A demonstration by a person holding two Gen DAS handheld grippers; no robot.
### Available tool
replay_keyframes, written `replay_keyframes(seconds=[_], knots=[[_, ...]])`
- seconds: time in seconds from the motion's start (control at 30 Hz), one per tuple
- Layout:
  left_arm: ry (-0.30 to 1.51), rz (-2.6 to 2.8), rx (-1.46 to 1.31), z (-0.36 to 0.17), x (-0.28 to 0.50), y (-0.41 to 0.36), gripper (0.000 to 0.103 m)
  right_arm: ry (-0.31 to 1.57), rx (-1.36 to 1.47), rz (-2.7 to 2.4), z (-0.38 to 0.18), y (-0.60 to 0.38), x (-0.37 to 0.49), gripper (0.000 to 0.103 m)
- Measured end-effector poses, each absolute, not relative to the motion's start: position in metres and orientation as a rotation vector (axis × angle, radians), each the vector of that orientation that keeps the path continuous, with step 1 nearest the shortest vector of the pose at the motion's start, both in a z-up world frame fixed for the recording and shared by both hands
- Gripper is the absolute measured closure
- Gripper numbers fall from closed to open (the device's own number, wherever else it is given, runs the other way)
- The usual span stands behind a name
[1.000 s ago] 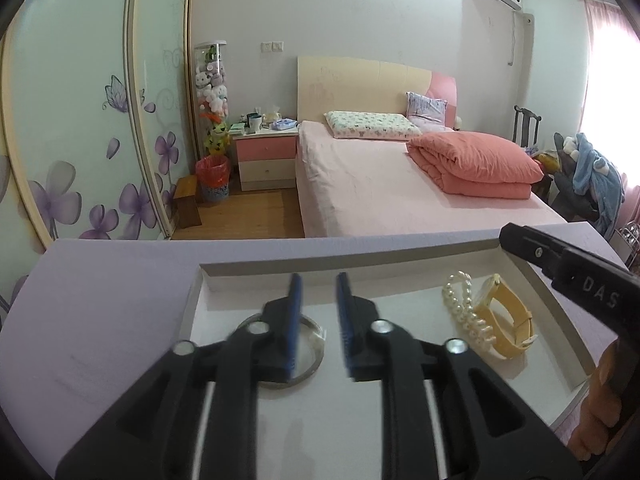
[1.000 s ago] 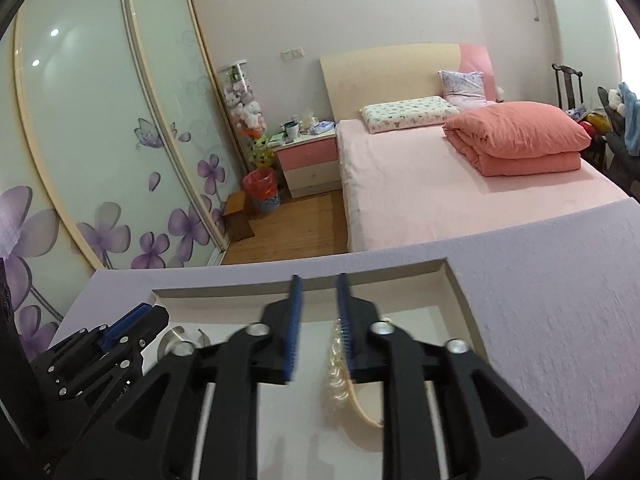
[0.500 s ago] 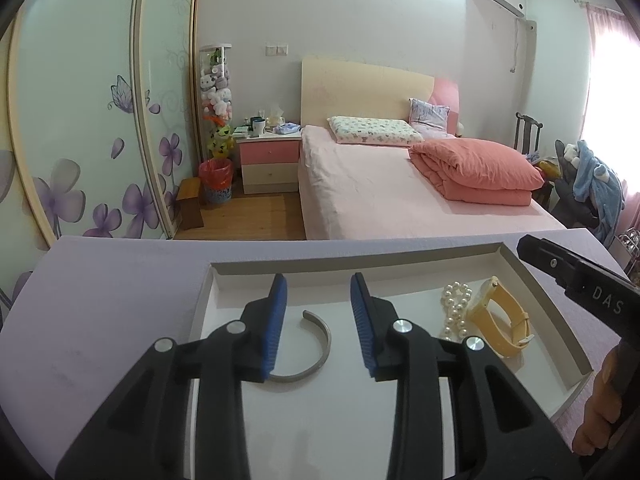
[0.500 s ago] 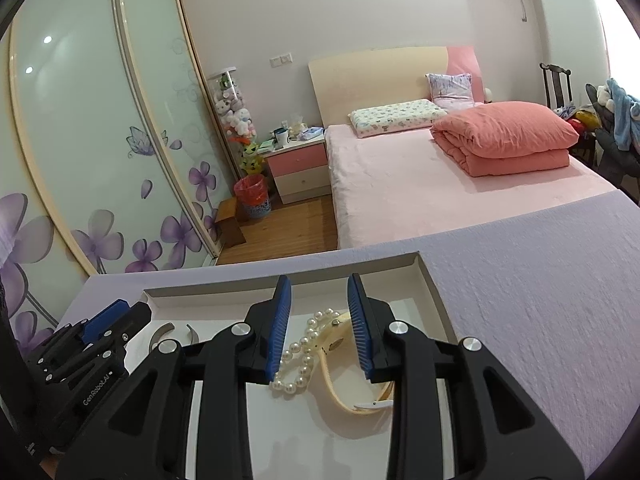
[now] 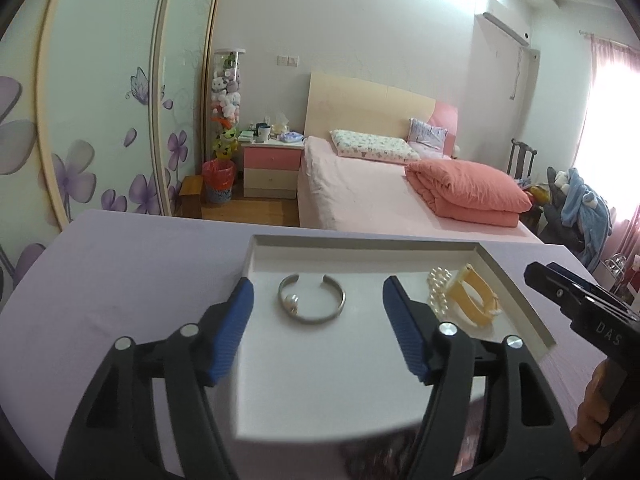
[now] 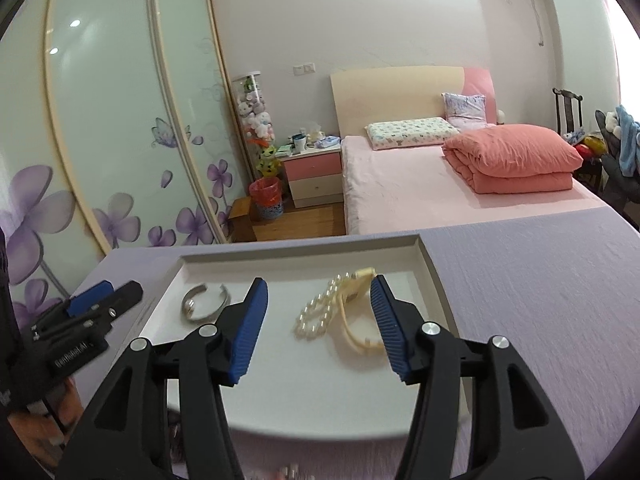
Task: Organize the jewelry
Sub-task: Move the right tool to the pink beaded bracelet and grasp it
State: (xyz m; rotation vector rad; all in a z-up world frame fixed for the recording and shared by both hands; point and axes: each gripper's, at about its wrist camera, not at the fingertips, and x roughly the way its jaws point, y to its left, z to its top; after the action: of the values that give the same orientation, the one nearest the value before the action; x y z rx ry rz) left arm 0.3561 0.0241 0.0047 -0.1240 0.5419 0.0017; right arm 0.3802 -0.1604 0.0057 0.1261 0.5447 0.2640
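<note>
A white tray [image 5: 360, 242] lies on the lilac tabletop. A silver cuff bracelet [image 5: 310, 302] with a pearl on it rests in the tray's left part. A pearl strand [image 5: 438, 296] and a cream-yellow clip-like band [image 5: 476, 300] lie together on the right. My left gripper [image 5: 318, 296] hovers just short of the cuff, jaws opening, nothing pressed between the pads. My right gripper [image 6: 319, 284] hovers just short of the pearl strand [image 6: 320, 312] and band [image 6: 356, 320], jaws opening and touching neither. The cuff [image 6: 204, 304] and left gripper [image 6: 100, 300] show at the left there.
The tray's rim [image 6: 300, 250] stands a little above the lilac tabletop [image 6: 540, 300], which stretches wide to the right. Beyond the table's far edge are a pink bed [image 5: 380, 200] and flowered wardrobe doors [image 5: 100, 140]. Something dark and blurred [image 5: 380, 452] lies by the tray's near edge.
Both grippers have drawn back from the tray and their jaws have spread wide. The cuff, pearl strand and band, earlier at the fingertips, now lie free on the tray.
</note>
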Motion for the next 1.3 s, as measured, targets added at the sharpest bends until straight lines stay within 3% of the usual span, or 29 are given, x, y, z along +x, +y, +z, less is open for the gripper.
replay_keyframes(seconds=[0.27,0.67,0.9,1.17,1.23,1.3], knots=[[0.515,0.029,-0.109,0.001,0.277,0.039,0.032,0.559,0.108,0.274,-0.003,-0.176,0.323,0.047],[0.511,0.083,-0.089,-0.015,0.2,0.045,0.026,0.739,0.097,0.257,-0.048,-0.178,0.286,0.048],[0.517,0.087,-0.083,-0.016,0.199,0.047,0.026,0.814,0.024,0.248,-0.062,-0.162,0.294,0.063],[0.533,0.088,-0.083,-0.019,0.201,0.044,0.026,0.882,-0.013,0.247,-0.074,-0.155,0.303,0.067],[0.538,0.086,-0.086,-0.019,0.203,0.044,0.026,0.883,-0.032,0.244,-0.074,-0.153,0.302,0.071],[0.542,0.083,-0.091,-0.02,0.204,0.044,0.026,0.883,-0.045,0.247,-0.074,-0.153,0.301,0.084]])
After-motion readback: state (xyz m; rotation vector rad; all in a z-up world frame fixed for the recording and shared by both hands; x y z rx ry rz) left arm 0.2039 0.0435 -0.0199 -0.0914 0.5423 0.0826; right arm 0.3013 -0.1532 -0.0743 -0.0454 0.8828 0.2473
